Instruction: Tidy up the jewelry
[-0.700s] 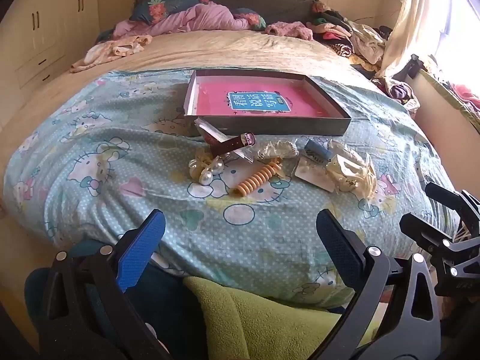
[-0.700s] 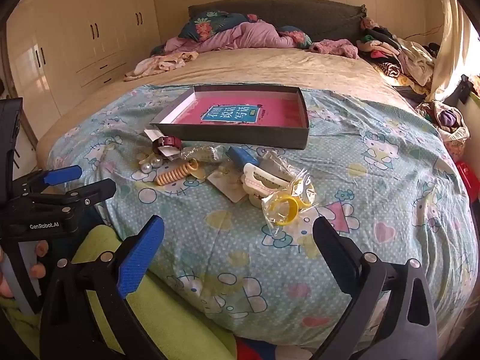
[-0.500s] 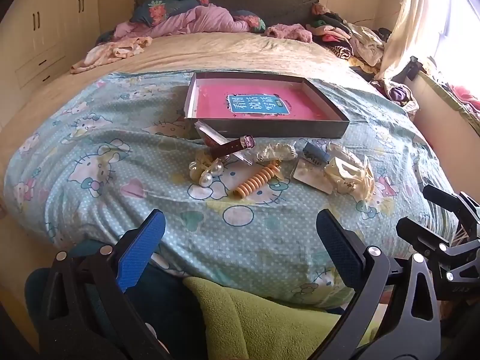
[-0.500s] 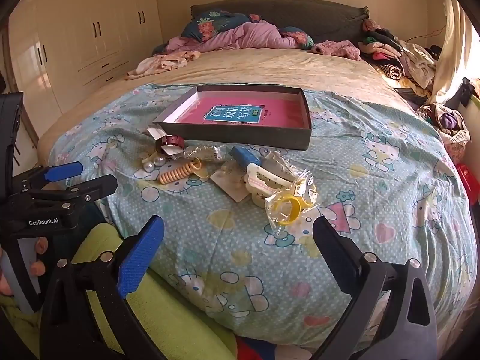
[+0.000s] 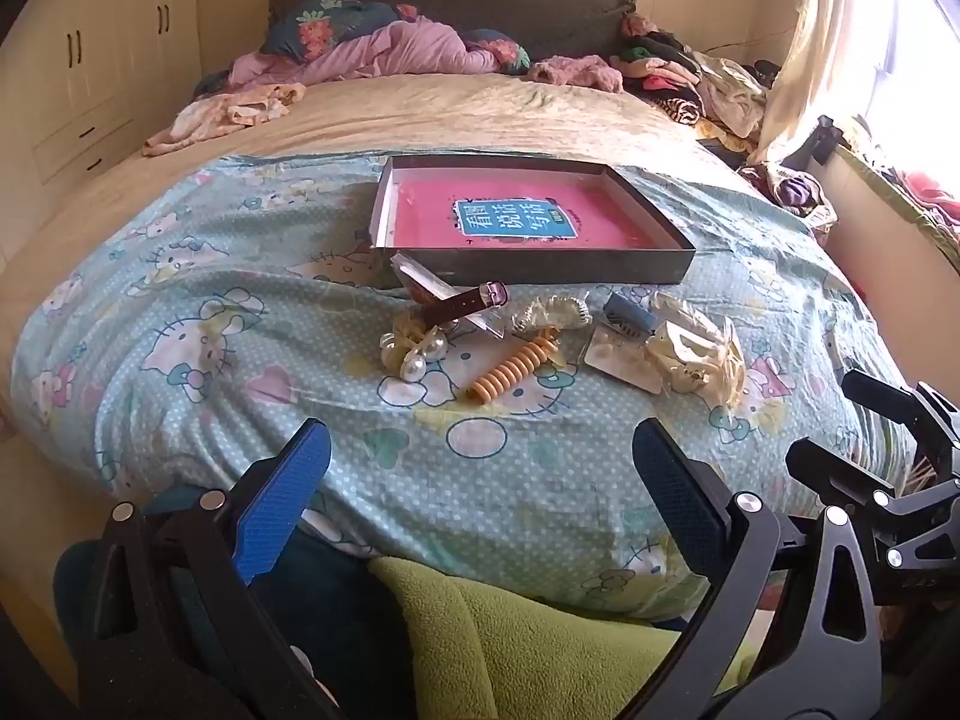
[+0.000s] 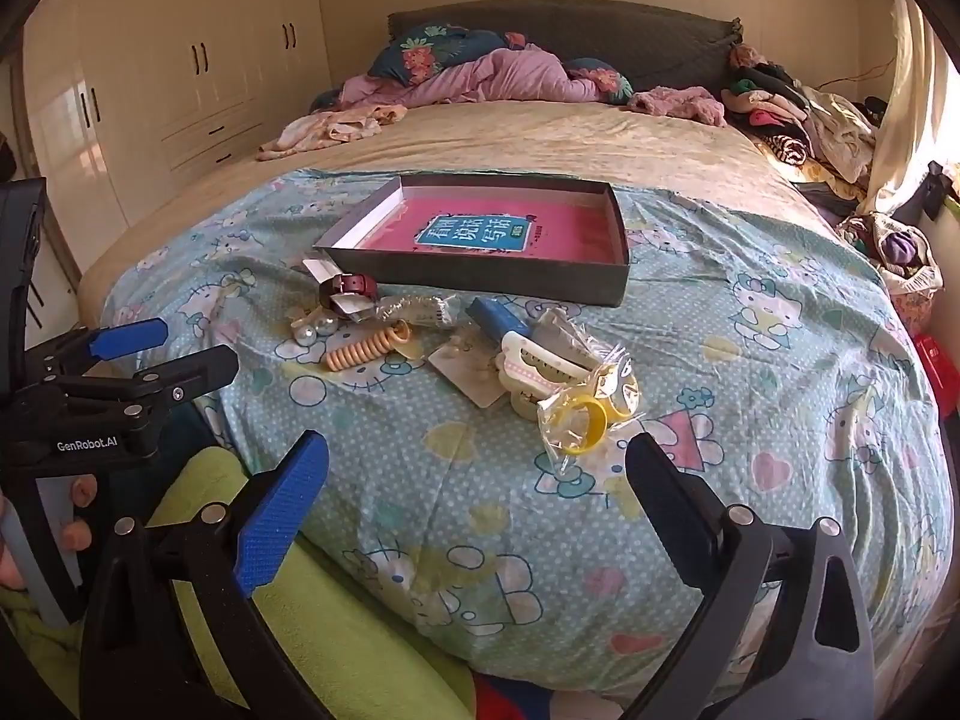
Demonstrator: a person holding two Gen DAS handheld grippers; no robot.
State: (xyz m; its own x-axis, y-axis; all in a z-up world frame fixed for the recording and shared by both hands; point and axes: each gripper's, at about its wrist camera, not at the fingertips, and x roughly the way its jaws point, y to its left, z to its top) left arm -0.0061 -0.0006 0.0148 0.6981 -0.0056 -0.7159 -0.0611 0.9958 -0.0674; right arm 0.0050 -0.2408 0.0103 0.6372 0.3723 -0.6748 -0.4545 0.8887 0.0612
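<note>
A grey box with a pink bottom lies open on the blue Hello Kitty sheet; it also shows in the right wrist view. In front of it lies a heap of jewelry: a brown strap, pearls, an orange coil, a blue clip, a white comb clip and yellow bangles in a clear bag. My left gripper is open and empty, short of the heap. My right gripper is open and empty, just short of the bagged bangles.
Pink bedding and pillows lie at the headboard. A pile of clothes fills the far right of the bed. White wardrobes stand on the left. A green blanket lies below the grippers at the bed's near edge.
Both grippers have edged slightly forward toward the bed. Nothing on the bed has moved, and both stay open.
</note>
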